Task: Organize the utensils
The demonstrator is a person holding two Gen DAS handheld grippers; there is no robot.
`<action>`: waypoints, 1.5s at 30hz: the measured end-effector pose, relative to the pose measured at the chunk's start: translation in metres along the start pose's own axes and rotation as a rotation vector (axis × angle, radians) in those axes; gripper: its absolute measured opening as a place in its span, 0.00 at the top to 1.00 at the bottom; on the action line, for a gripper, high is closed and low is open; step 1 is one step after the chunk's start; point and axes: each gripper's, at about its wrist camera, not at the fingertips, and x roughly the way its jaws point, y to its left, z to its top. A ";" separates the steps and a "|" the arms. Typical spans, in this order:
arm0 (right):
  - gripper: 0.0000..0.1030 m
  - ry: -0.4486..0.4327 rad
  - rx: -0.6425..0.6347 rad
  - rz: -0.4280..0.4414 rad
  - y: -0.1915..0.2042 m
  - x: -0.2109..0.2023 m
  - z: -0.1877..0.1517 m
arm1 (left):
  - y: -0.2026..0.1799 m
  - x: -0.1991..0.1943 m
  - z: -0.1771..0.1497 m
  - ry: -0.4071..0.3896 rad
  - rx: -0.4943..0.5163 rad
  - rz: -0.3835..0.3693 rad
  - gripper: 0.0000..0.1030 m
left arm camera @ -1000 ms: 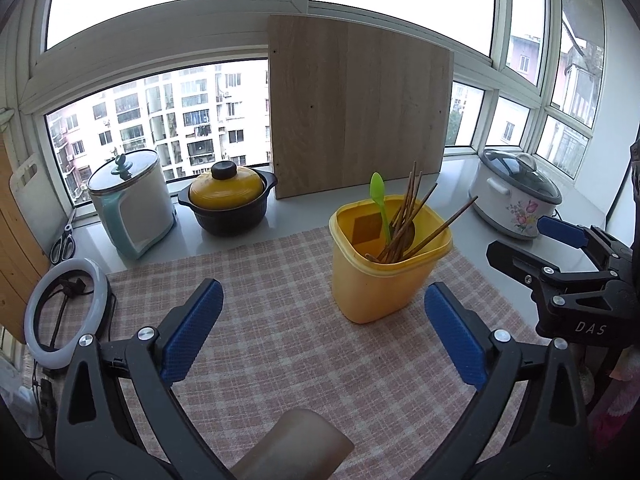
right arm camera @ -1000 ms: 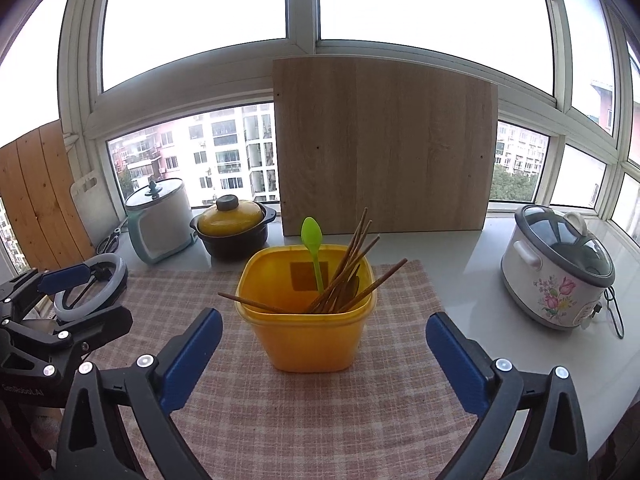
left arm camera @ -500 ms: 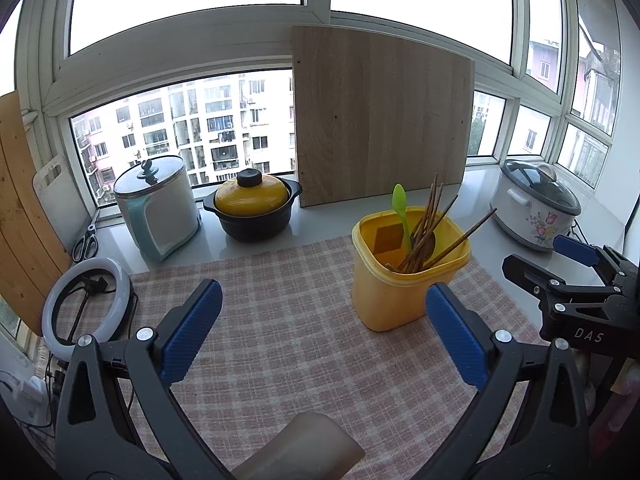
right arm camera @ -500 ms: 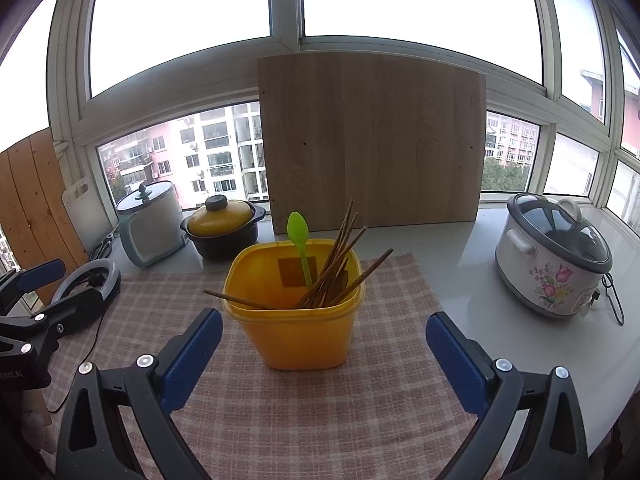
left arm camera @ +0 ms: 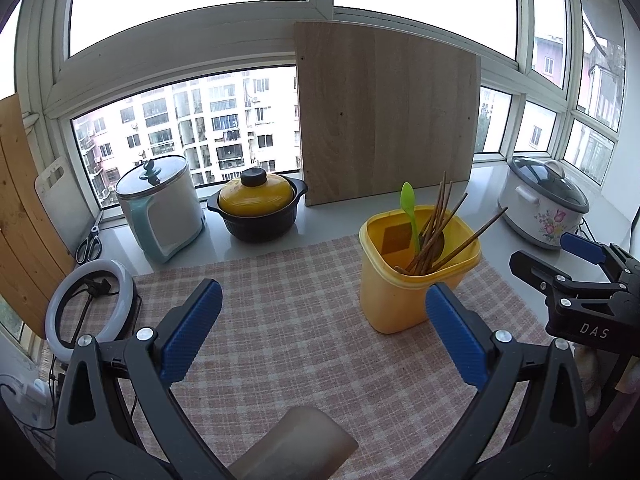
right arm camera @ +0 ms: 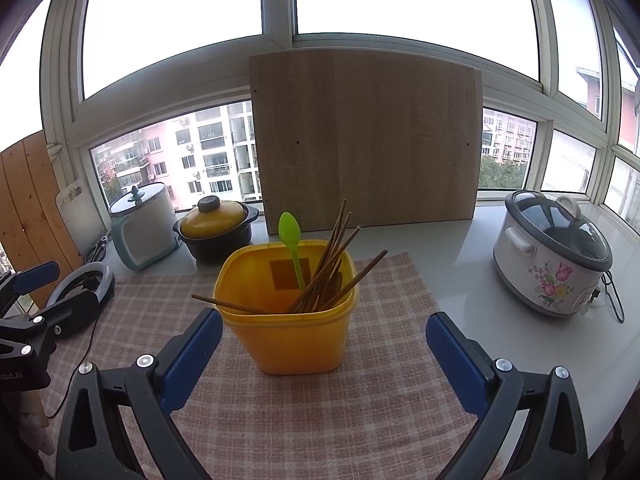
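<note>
- desk point(right arm camera: 472, 280): white, along window
- on it: checked cloth point(right arm camera: 320, 408), electric kettle point(left arm camera: 160, 208), black casserole with yellow lid point(left arm camera: 258, 210), floral slow cooker point(right arm camera: 552, 252), leaning wooden board point(right arm camera: 366, 140), ring light point(left arm camera: 88, 304)
- on cloth: yellow utensil bin point(right arm camera: 292, 320)

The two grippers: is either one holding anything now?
No. The left gripper and the right gripper are both open and hold nothing.

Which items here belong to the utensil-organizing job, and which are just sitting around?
Part of the job:
- yellow bin
- chopsticks standing in it
- green spoon in it
- left gripper and right gripper, both open and empty

Just lying about:
- electric kettle
- yellow-lidded pot
- floral slow cooker
- wooden board
- ring light
- checked cloth
</note>
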 end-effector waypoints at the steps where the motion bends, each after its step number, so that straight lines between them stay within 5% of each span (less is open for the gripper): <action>1: 0.00 0.000 -0.001 0.000 0.000 0.000 0.000 | 0.000 0.001 0.000 0.001 -0.001 0.000 0.00; 45: 0.00 0.044 -0.023 0.023 0.003 0.022 0.001 | 0.004 0.011 0.003 0.005 -0.006 0.005 0.00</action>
